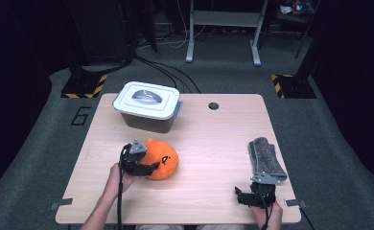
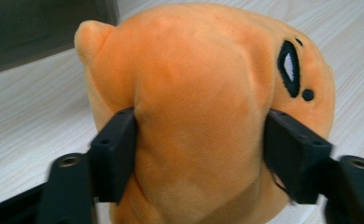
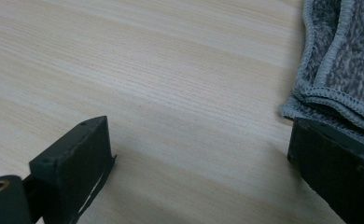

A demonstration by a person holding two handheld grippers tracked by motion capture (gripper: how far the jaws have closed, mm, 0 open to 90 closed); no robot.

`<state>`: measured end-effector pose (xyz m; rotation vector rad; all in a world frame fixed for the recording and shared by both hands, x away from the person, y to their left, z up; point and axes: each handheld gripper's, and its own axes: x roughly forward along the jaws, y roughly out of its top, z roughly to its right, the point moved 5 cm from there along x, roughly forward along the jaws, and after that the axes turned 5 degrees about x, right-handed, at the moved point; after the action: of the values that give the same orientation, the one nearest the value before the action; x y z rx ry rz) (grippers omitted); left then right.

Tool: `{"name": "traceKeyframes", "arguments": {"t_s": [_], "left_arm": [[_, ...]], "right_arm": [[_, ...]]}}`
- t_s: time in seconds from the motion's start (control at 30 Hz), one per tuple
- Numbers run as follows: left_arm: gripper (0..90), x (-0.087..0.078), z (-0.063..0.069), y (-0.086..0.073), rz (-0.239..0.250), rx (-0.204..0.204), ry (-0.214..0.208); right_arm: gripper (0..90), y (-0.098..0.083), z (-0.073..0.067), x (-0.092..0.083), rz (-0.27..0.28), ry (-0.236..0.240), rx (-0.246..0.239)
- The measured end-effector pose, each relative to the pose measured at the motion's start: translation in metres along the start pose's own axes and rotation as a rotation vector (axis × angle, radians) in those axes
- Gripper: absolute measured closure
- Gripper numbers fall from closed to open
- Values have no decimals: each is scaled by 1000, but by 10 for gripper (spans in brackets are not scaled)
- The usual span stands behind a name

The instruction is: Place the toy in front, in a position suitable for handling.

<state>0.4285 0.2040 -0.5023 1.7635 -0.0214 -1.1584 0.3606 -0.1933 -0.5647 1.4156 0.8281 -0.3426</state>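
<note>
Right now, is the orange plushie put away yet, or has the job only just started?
Only just started. The left tool is squeezing the orange plushie, which sits on the table. The white box has its lid on. The right tool rests open beside the grey towel, untouched. Lifting the plushie and anything with the box or towel probably remains.

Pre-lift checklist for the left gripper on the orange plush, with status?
1. Plush between the left gripper jaws: ok, both pads press into its sides.
2. Grip centred: ok, the pads sit on opposite flanks in the left gripper view.
3. Grip firm enough to lift: cannot tell; the fabric dents at the left pad.
4. Box ready to receive: not ok, the lid is on.
5. Right gripper free: ok, jaws open over bare table.
6. Towel clear of the plush's path: ok, it lies at the table's right side.
</note>
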Motion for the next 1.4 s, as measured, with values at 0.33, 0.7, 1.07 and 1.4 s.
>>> {"name": "traceKeyframes", "arguments": {"t_s": [0.33,0.7,1.07,1.4], "left_arm": [[596,-2,9,-2,5,12,68],[637,-11,16,4,109,-32,78],[632,-6,34,27,167,-60,11],[625,12,50,46,191,-93,-21]], "right_arm": [[66,0,0,0,1,-2,2],[67,0,0,0,2,-2,2],[74,0,0,-1,0,-6,14],[80,0,0,0,6,-2,7]]}}
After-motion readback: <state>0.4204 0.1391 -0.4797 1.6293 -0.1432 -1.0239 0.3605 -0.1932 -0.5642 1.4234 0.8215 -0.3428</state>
